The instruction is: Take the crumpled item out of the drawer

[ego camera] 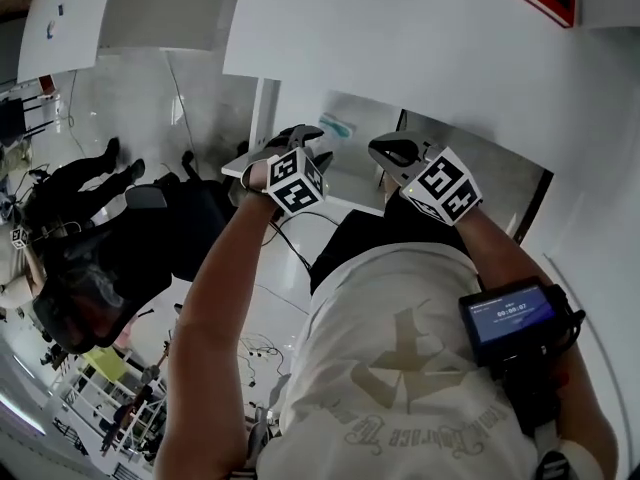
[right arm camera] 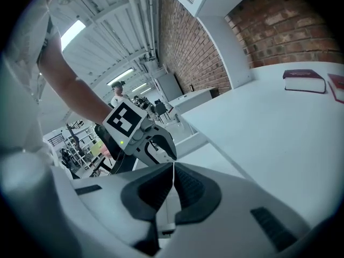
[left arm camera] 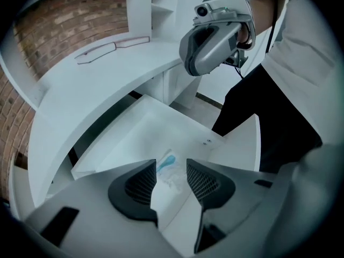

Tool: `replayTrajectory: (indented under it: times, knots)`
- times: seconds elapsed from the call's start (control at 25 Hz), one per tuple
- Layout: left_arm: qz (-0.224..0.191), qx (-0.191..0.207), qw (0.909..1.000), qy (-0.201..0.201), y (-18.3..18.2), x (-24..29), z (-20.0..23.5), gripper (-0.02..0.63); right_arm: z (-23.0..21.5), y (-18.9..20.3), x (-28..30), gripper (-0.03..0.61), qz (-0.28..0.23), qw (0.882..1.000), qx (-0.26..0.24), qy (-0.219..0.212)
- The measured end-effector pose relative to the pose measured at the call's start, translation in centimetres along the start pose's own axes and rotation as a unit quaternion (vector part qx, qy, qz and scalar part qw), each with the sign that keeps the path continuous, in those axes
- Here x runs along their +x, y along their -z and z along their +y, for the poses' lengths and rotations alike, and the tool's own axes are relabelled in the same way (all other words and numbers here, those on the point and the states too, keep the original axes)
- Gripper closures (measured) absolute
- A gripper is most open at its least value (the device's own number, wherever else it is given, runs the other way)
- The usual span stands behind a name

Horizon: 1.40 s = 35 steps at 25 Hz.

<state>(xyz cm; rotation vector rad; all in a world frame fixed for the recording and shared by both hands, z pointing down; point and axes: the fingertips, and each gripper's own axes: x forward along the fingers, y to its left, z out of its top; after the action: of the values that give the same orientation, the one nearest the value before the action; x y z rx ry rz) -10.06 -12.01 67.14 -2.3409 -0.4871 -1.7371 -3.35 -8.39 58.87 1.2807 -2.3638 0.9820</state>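
Observation:
The crumpled item, white with a blue patch, lies on the floor of the open white drawer. My left gripper hangs just above it, open, and the item shows through the gap between the jaws; the pads do not press on it. In the head view the crumpled item lies past the left gripper, at the drawer. My right gripper is shut with nothing in it and hovers beside the left gripper, over the drawer's right side.
A white desk top runs above the drawer, with a brick wall behind it. A dark red book lies on that top. The person's legs in dark trousers stand close to the drawer front.

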Motion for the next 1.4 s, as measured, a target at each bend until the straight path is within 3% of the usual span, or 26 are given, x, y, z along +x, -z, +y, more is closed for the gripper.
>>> replayTrajectory:
  times: [0.4, 0.88, 1.4]
  knots:
    - [0.02, 0.063, 0.9969, 0.043, 0.4, 2.0, -0.2, 0.433, -0.9, 0.2, -0.4, 0.554, 0.0, 1.0, 0.02, 0.016]
    - [0.066, 0.143, 0.9831, 0.093, 2.5, 5.0, -1.2, 0.417, -1.8, 0.6, -0.9, 0.554, 0.002, 0.999, 0.041, 0.034]
    - [0.101, 0.175, 0.9717, 0.122, 4.2, 7.8, -1.3, 0.391, -1.7, 1.5, -1.6, 0.554, 0.007, 0.998, 0.047, 0.042]
